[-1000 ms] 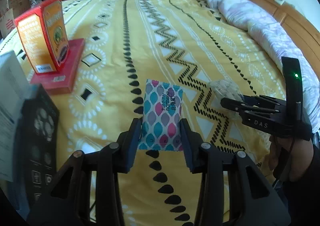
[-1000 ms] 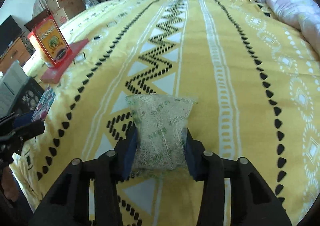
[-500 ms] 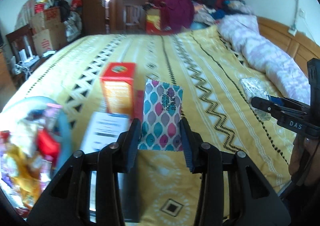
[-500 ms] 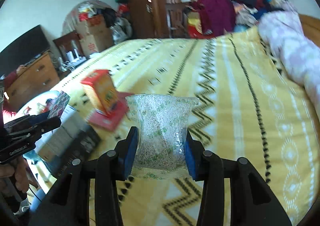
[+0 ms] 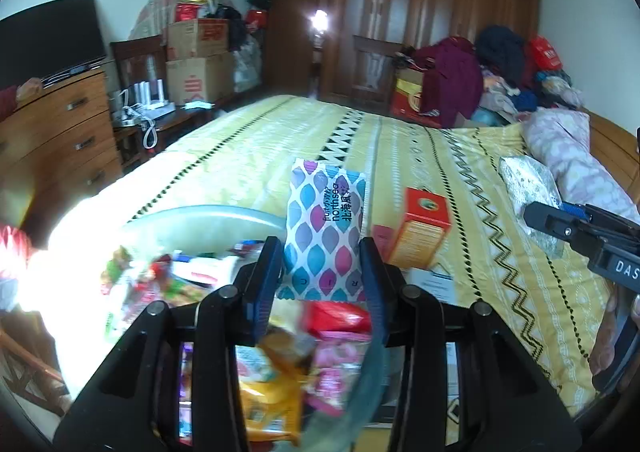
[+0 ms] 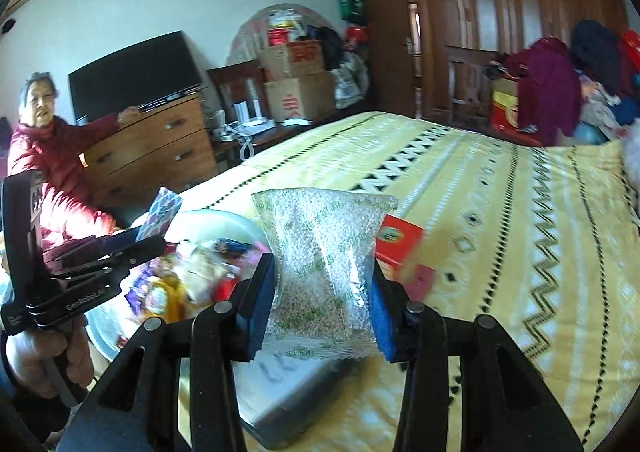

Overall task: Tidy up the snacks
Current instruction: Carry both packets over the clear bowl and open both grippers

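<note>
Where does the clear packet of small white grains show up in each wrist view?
Left wrist: the clear grain packet is at the right edge, sticking up from the right gripper.
Right wrist: the packet fills the centre foreground, clamped between the jaws of the right gripper.
Shared landmark: the orange-red box standing on the yellow bedspread, left of the packet in the left view, right behind it in the right view.

Left gripper (image 5: 322,276) and right gripper (image 6: 324,292) pointed slightly downward, each jaw pair clamped on a packet.
</note>
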Demonstrator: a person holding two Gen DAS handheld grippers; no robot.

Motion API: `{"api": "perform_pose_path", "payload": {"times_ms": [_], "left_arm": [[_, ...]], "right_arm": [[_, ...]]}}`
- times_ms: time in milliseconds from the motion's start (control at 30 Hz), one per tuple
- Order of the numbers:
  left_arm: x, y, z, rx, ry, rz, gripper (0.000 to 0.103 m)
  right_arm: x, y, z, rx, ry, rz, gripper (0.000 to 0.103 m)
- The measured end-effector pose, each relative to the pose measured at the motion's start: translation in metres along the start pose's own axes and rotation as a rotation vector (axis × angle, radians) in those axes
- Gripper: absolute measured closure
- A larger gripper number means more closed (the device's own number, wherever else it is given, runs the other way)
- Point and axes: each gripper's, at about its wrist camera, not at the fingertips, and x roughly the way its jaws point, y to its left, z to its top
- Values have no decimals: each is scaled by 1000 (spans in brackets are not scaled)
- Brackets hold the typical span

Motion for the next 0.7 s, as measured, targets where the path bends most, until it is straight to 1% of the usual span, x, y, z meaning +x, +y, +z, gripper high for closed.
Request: {"api": "perform_pose_path", "payload": {"times_ms": [133,300,400,533,700], "left_arm": [[-1,31,-4,-49,3,31,63],[4,69,-9,-114,20,27,63],[10,85,-12,-144,43,33,63],[15,98,-17,-153,80,53,63],[14,107,-21,-161,96,53,63]], "right_arm": [[29,47,11,-40,28,59,56],[67,92,14,-67,83,125,56],[89,107,14,-67,122,150,56],[120,117,18,-45,169,175,56],[139,124,18,-39,194,183,56]]}}
